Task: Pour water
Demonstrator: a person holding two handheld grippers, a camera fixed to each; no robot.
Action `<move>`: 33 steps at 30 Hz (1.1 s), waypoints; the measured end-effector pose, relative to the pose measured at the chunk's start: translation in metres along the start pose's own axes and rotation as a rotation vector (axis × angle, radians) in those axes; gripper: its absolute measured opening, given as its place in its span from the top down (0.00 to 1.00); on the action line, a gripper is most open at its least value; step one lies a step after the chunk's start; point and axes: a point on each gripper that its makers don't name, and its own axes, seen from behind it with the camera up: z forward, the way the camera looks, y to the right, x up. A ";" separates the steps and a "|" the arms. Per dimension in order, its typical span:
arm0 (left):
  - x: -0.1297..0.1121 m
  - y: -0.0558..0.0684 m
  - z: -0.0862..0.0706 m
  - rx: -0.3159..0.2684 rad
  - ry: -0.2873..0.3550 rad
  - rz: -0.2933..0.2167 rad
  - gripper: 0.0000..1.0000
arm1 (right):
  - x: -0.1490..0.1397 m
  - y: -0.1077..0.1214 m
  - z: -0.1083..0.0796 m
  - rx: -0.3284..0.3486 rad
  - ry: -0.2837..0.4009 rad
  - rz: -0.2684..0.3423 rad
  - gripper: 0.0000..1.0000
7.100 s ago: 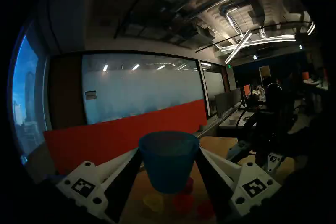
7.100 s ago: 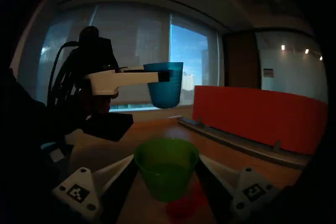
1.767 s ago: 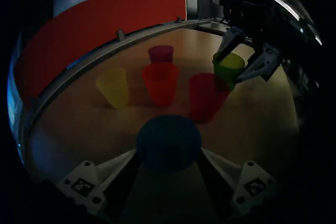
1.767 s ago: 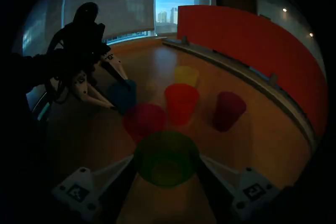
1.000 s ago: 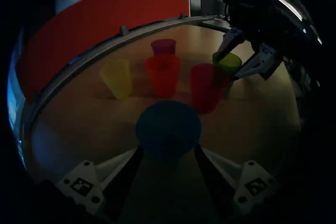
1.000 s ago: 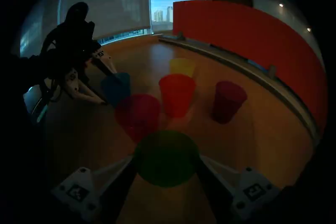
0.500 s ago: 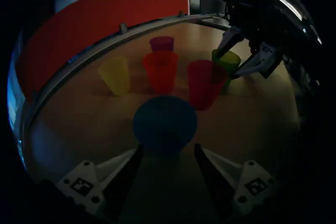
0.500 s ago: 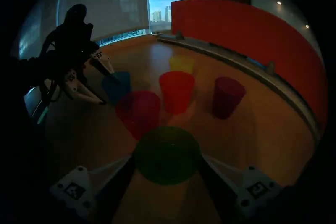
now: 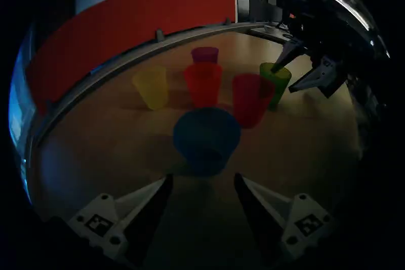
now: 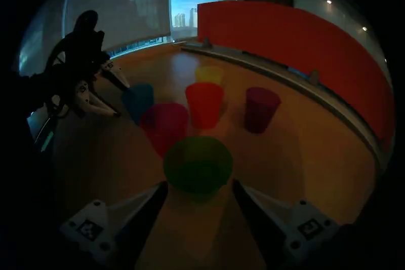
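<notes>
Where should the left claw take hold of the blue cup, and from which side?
I'd clamp the blue cup by its side wall just under the rim, coming level from the near side, where the open left claw faces it. It stands upright and narrows downward; the red cup crowds its far side.

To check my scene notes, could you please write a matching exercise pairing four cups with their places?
1 blue cup
2 green cup
3 yellow cup
4 purple cup

A ahead of the right gripper
B behind the orange cup, left gripper view
C ahead of the left gripper
D leftmost cup, left gripper view

Pairs: 1-C; 2-A; 3-D; 4-B
</notes>
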 end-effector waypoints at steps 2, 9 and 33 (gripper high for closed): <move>-0.001 -0.002 -0.006 0.015 0.009 -0.009 0.11 | -0.002 0.000 -0.006 -0.009 0.005 0.009 0.00; -0.006 -0.008 -0.026 0.063 0.040 -0.042 0.11 | -0.010 0.003 -0.029 -0.048 0.020 0.032 0.00; 0.014 -0.022 -0.075 0.255 0.232 -0.118 0.11 | 0.019 0.036 -0.087 -0.255 0.221 0.147 0.00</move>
